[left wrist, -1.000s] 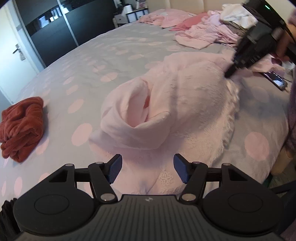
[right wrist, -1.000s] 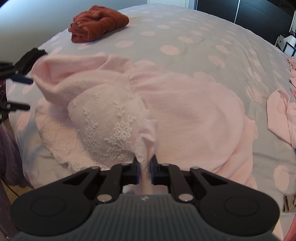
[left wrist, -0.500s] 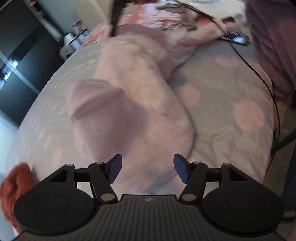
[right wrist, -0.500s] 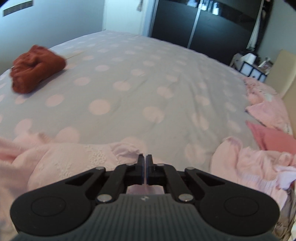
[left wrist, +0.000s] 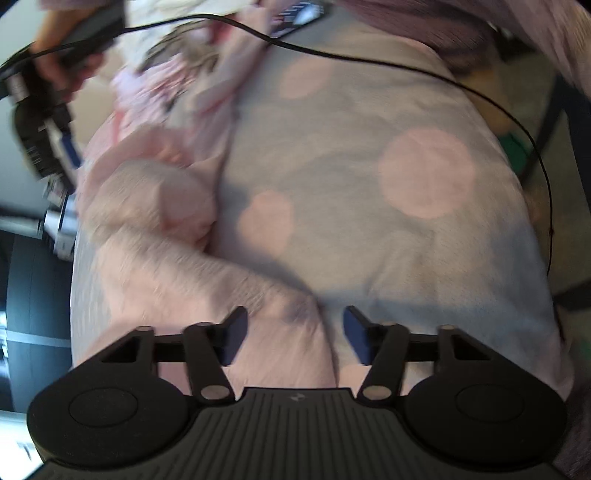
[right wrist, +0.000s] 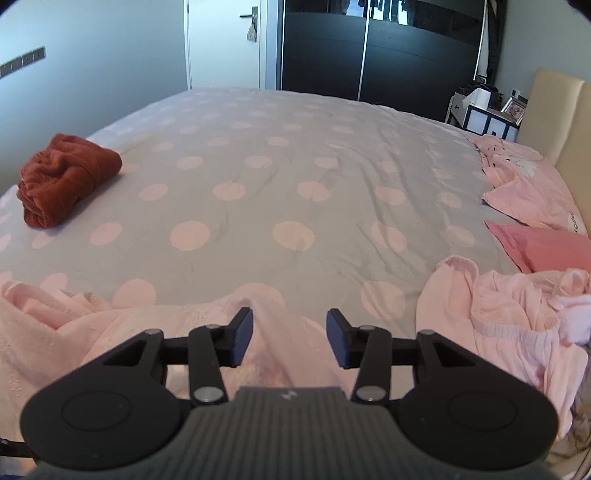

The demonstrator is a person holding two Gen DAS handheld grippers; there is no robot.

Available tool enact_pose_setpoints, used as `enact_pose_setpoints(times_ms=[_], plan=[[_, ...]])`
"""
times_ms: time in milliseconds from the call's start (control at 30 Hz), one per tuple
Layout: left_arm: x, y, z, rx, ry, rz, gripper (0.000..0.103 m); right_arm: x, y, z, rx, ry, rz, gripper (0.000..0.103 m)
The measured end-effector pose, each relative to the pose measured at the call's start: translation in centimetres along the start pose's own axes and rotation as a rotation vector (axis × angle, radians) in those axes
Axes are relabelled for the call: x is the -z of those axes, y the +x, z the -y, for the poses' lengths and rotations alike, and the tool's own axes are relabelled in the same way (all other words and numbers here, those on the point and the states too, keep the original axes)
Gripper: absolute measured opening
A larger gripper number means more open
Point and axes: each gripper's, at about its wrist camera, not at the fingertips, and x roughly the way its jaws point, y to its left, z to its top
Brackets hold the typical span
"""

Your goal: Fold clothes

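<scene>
progress: early; the pink garment lies rumpled at the near edge of the bed, no clean fold visible yet.
done: one rust-red garment sits bundled at the far left of the bed, looks already folded, judged only.
left to do: flatten and fold the pink garment; the heap of pink clothes at right looks unsorted, more pink pieces lie near the headboard.
right tongs: jaws opening, a ridge of pink cloth runs between them, pads not pressing on it.
left tongs: jaws closing, garment edge lies between the pads, no grip yet; view blurred.
garment place: along the near bed edge, under both tongs, sleeve-like roll bunched toward the left of the left view.
open room: wide bare spotted bedcover in the middle and far side, enough to spread a piece flat.
edges: bed drops off just beside the left tongs on the right of that view; a black cable crosses the bedcover there, and a phone lies near the top; snag risk, judged.
</scene>
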Motion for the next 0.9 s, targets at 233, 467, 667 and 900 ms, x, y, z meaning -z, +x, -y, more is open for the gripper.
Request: enact_pose_setpoints(times_ms=[233,467,667,900], plan=[[-0.2,3.7,0.3,-0.011,0.063,-0.061,0.029,4.4,-3.9,1.1,-0.060,0.023,-0.006,0.058],[-0.2,1.9,-6.1,-0.051,-0.216,-0.055,0.003,10.2,-5.1,-0.4,-0.144,0.005,-0.065,0.063],[0.4,-4.8,-14.2,-0.170,-0.556,0.038,0.003,14.9,-3.9,-3.1,-0.179,-0.031,-0.184,0.065],[0.9,-12.8,-21.3,-0.286,-0.836,0.139,0.003,16.7,-5.9,-7.1,-0.236,-0.045,-0.142,0.065]])
